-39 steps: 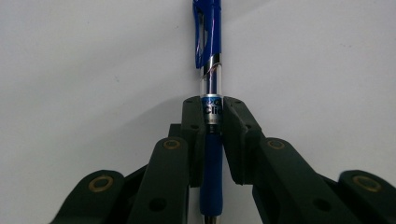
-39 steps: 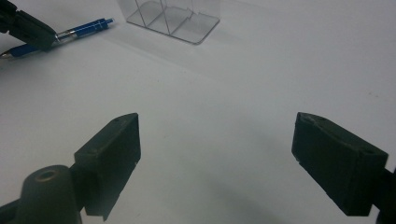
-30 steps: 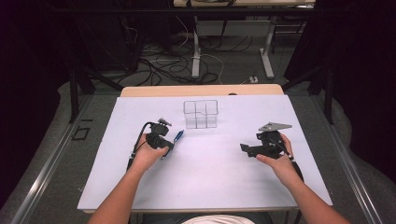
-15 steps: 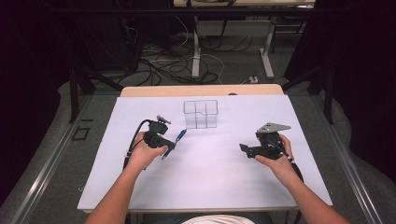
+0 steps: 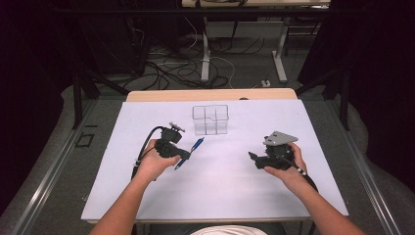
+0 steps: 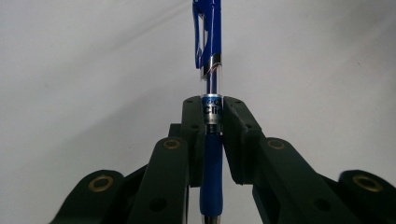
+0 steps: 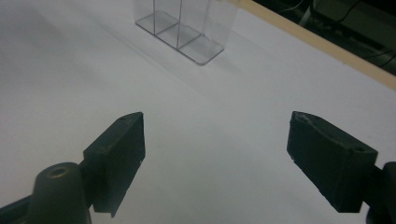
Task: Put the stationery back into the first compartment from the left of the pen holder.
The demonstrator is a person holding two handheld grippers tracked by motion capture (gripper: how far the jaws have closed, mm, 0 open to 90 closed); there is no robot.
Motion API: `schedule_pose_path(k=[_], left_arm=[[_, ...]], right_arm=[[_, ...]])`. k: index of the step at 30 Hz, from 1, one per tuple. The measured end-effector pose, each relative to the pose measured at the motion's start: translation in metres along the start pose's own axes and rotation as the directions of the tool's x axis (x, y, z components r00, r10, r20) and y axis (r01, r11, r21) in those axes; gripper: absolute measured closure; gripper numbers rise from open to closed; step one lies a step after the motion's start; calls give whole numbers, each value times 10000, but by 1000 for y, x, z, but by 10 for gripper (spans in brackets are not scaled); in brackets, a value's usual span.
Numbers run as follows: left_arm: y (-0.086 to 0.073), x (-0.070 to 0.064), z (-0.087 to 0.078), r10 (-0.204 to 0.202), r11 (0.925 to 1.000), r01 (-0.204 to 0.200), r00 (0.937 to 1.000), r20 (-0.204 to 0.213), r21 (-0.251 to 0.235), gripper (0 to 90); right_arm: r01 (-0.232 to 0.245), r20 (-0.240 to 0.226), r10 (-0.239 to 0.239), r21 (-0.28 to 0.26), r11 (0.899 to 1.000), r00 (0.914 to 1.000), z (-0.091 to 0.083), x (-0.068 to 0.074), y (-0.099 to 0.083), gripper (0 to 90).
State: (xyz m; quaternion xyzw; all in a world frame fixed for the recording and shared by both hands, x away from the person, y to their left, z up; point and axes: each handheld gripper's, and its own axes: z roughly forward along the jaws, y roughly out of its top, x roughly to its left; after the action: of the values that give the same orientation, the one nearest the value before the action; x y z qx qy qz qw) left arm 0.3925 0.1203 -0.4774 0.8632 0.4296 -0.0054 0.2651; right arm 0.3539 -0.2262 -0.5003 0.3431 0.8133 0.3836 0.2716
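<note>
Blue pen [image 6: 208,56] clamped in left tool [image 6: 212,122], right tool [image 7: 215,154] wide, clear organizer [image 5: 210,119] near

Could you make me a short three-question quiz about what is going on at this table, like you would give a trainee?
1. True or false: the left tool is shut on the blue pen.
2. How do the right tool's jaws stand? A) clamped on the pen B) wide apart with nothing between them C) closed on the clear organizer
3. Fill in: the clear divided organizer stands on the white sheet, toward the ___ edge of the table from the two hands.

Key
1. True: the jaws press the barrel from both sides, clip end pointing away.
2. B
3. Far: it sits beyond both tools, touched by neither.
</note>
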Motion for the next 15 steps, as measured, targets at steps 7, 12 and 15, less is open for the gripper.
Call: schedule_pose_path(k=[7,12,15], left_arm=[[0,-11,6,108,9999,-112,9994,340,122,794],[1,-21,10,359,9990,-373,9978,550,245,794],[1,-25,12,485,9983,-504,9968,641,277,794]], right_arm=[[1362,145,-1360,-113,9906,9906,-2,7,6,233],[2212,194,-2205,-528,9738,9752,-3,15,8,233],[3166,496,-3140,-590,9467,9481,-3,23,10,233]])
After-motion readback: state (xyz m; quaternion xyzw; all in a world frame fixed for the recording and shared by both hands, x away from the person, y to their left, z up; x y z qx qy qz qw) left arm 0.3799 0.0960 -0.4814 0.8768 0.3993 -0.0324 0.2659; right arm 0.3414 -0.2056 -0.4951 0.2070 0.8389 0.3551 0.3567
